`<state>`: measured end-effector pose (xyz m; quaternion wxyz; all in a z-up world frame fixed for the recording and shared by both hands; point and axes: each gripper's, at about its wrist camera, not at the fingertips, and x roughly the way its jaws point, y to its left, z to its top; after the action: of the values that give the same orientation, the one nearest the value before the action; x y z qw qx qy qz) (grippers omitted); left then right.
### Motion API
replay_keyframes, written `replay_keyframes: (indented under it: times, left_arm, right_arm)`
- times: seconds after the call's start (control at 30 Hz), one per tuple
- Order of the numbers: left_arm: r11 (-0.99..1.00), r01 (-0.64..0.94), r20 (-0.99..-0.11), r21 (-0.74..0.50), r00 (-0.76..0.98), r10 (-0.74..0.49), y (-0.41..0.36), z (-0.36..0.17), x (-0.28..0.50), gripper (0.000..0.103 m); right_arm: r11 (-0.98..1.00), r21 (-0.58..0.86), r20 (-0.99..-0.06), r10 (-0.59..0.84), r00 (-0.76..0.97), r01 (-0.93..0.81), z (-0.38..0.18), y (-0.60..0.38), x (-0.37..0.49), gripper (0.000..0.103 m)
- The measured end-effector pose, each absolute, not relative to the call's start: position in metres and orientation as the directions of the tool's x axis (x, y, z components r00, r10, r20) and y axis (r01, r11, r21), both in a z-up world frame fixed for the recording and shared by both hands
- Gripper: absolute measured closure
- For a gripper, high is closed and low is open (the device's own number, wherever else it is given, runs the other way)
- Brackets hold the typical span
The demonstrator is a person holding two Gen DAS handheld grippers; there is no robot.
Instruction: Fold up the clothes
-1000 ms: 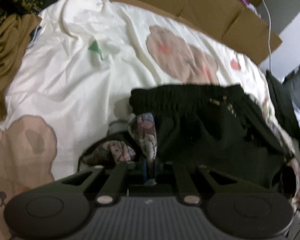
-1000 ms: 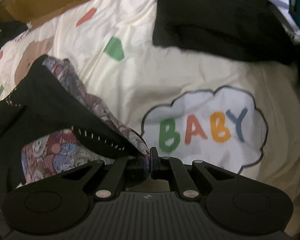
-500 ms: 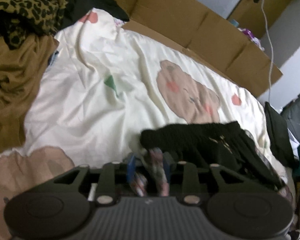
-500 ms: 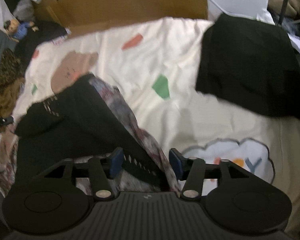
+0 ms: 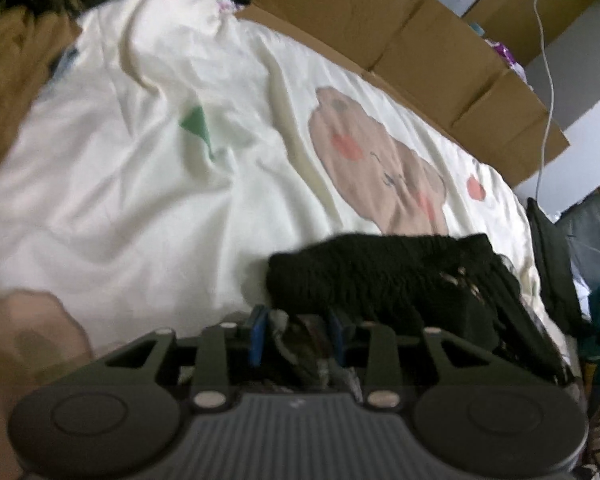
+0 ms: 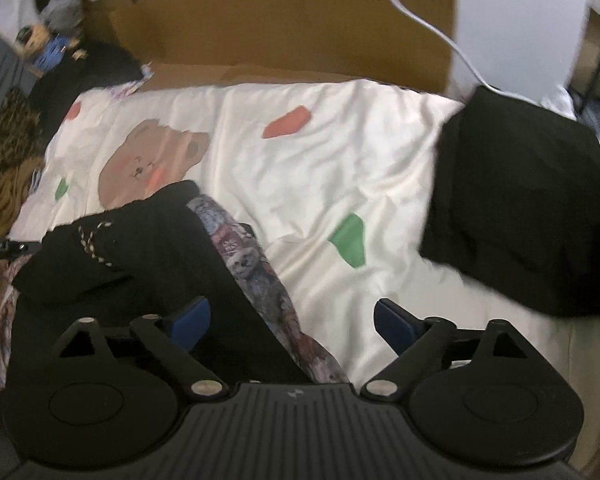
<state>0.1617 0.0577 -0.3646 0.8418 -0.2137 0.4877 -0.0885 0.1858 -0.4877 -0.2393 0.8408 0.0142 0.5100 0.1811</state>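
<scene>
Both grippers just opened: right gripper point(image 6: 288, 322) wide, left gripper point(image 5: 298, 336) narrow around black patterned-lining garment point(image 6: 160, 248); lift clear before smoothing.

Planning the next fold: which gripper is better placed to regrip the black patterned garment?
Probably left. The left gripper has the black patterned garment bunched between narrowly parted fingers. The right gripper has just been opening wide; cloth crosses its gap untouched.
</scene>
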Motion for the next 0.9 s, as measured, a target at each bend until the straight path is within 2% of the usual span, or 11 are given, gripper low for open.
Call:
replay_keyframes:
  times: [0.1,0.3,0.47,0.53,0.7,0.9]
  left_arm:
    - [0.885,-0.064,-0.78,-0.462,0.505,-0.371,0.058,-0.373,0.16,0.067]
    - [0.863,-0.034,-0.745,-0.503,0.523,-0.414,0.065,-0.381,0.161,0.066]
    - [0.844,-0.027,-0.72,-0.536,0.536,-0.44,0.067,-0.384,0.166,0.067]
    - [0.841,-0.013,-0.708,-0.541,0.546,-0.447,0.067,-0.384,0.167,0.067]
    - [0.821,0.015,-0.678,-0.571,0.555,-0.482,0.073,-0.389,0.169,0.067]
    - [0.819,0.021,-0.671,-0.574,0.562,-0.485,0.071,-0.389,0.169,0.067]
  right_arm:
    - [0.913,0.246,-0.826,0.373,0.423,-0.324,-0.241,-0.478,0.193,0.006]
    - [0.901,0.158,-0.825,0.346,0.447,-0.405,-0.252,-0.436,0.221,0.006]
    - [0.907,0.242,-0.862,0.363,0.353,-0.344,-0.264,-0.416,0.262,0.008]
    - [0.898,0.295,-0.856,0.401,0.326,-0.328,-0.27,-0.412,0.274,0.015]
    - [0.901,0.264,-0.88,0.371,0.297,-0.343,-0.283,-0.396,0.293,0.047]
    - [0.9,0.303,-0.878,0.391,0.276,-0.312,-0.303,-0.385,0.311,0.059]
